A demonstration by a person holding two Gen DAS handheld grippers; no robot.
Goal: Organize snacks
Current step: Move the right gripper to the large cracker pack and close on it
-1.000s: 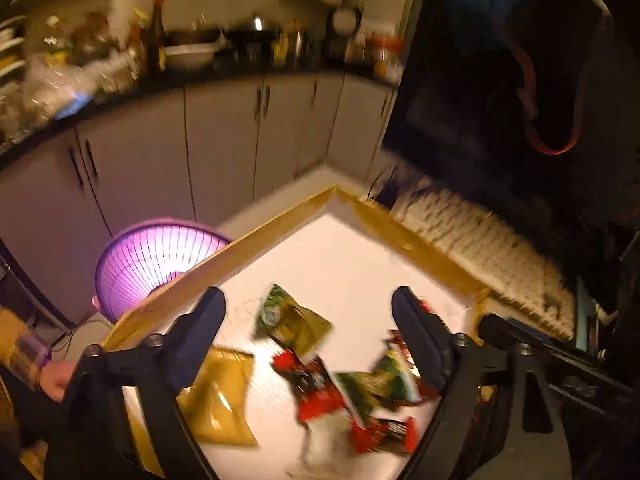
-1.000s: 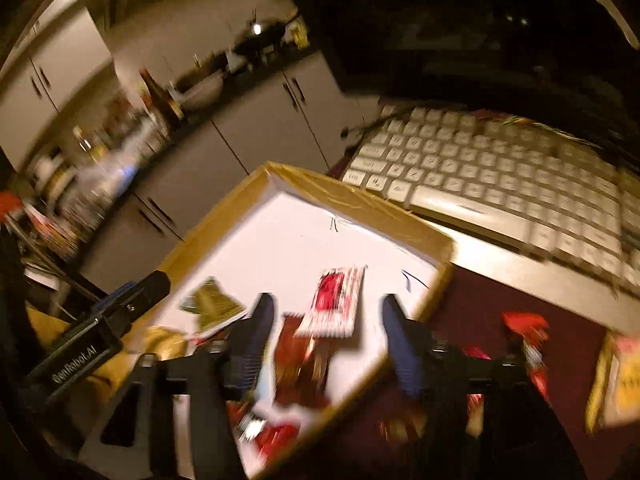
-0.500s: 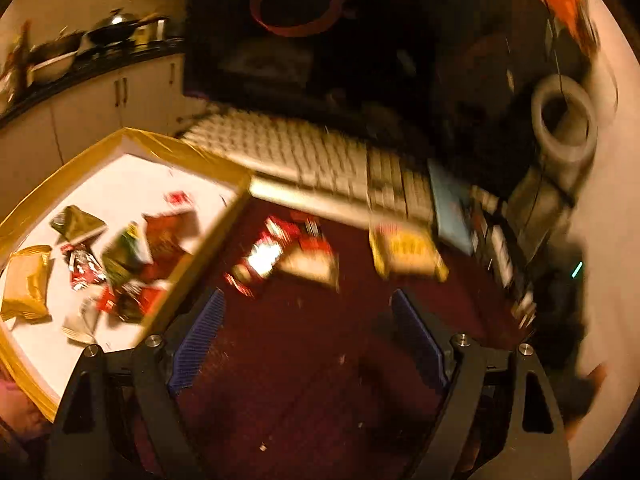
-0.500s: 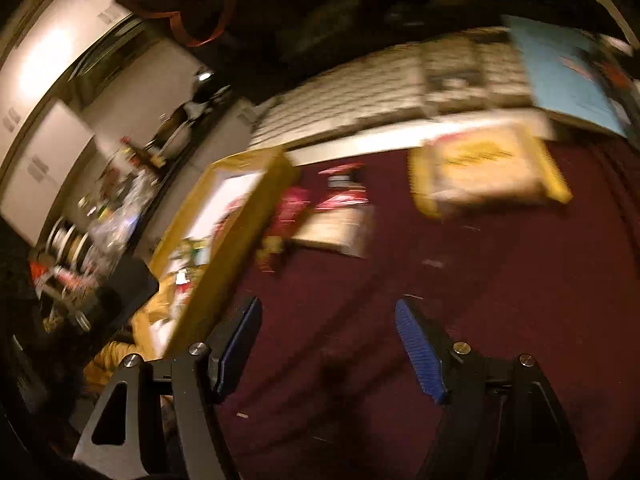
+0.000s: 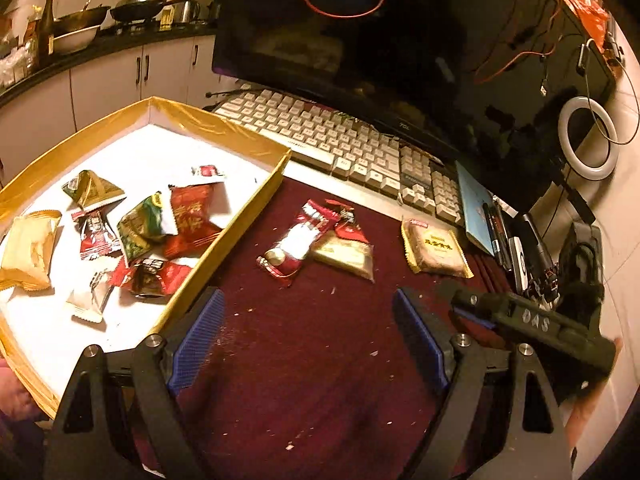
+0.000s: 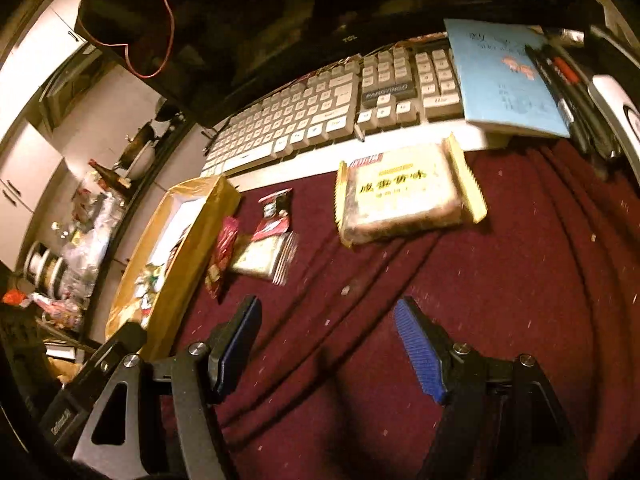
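Observation:
A gold-rimmed white box (image 5: 224, 248) holds several snack packets at the left; it shows in the right wrist view (image 6: 188, 264) too. On the dark red cloth (image 5: 320, 360) lie a red-and-white packet (image 5: 296, 240), a pale packet (image 5: 344, 256) beside it, and a yellow-edged cake packet (image 5: 434, 250), also in the right wrist view (image 6: 404, 192). My left gripper (image 5: 308, 320) is open and empty above the cloth, short of the loose packets. My right gripper (image 6: 328, 332) is open and empty, short of the cake packet.
A white keyboard (image 5: 340, 136) and a dark monitor (image 5: 400, 40) stand behind the cloth. A blue booklet (image 6: 504, 76) and pens (image 6: 568, 92) lie at the right. A ring light (image 5: 588, 136) stands far right. Kitchen cabinets (image 5: 108, 76) are behind the box.
Both grippers have swung right, away from over the box to above the red cloth. The loose packets on the cloth have come into view. Both grippers stay open.

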